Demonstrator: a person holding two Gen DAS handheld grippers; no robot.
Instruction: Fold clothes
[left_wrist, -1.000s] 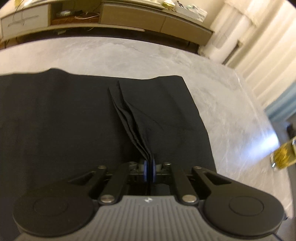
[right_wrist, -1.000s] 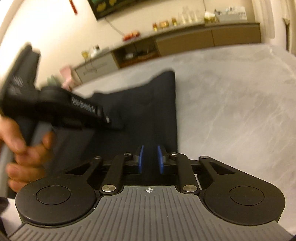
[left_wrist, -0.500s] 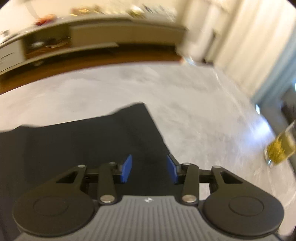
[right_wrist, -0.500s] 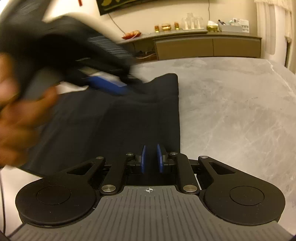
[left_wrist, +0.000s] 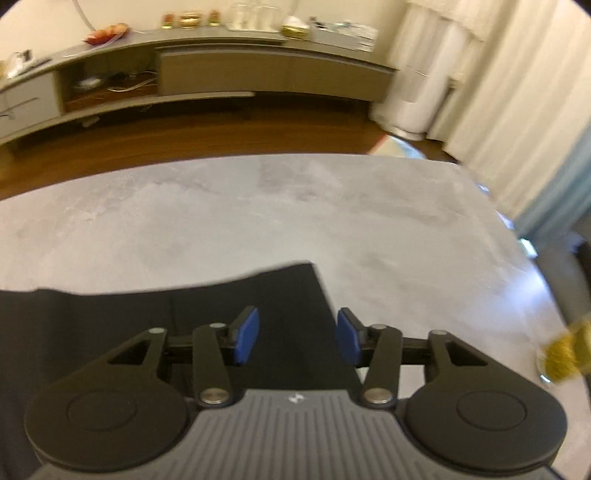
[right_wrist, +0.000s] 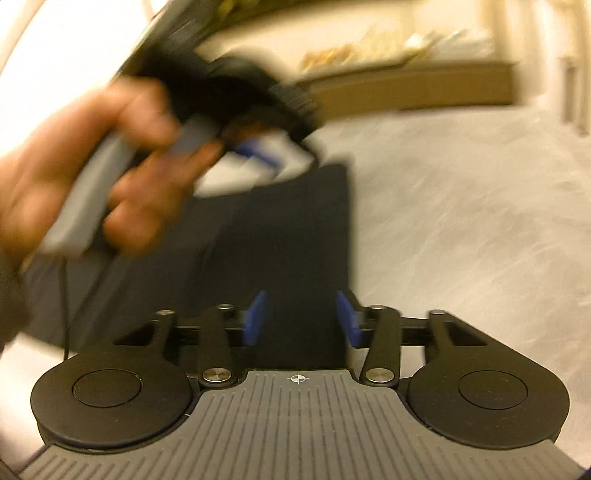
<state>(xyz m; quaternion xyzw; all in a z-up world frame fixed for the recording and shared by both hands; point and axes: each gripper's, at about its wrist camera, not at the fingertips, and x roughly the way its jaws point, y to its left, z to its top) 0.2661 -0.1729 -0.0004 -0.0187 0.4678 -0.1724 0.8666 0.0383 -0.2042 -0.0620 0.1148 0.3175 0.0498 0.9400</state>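
- The left tool (left_wrist: 297, 341) hangs over the right-hand part of the black garment (left_wrist: 110, 332), its blue pads (left_wrist: 246, 335) spread apart and the jaws opening; nothing is pinched between them, only flat cloth lying beneath.
- The right tool (right_wrist: 300, 319) is likewise released, jaws opening, blue pads (right_wrist: 255, 317) standing clear on either side of a strip of the garment (right_wrist: 295, 229), not pressing it.
- The black garment lies flat on the pale grey, marbled counter (left_wrist: 258, 221); in the left wrist view its far edge runs across the frame and ends in a corner just beyond the pads.
- In the right wrist view the cloth's right edge runs straight away from the tool toward a far corner.
- Also there, the person's left hand (right_wrist: 92, 173) grips the handle of the left tool above the cloth's far left part; all heavily blurred.
- A yellowish glass object (left_wrist: 565, 354) sits at the counter's right edge, well apart from the cloth.
- Beyond the counter: wooden floor, a long low sideboard (left_wrist: 221, 70) with small items on top, and pale curtains (left_wrist: 517, 92).
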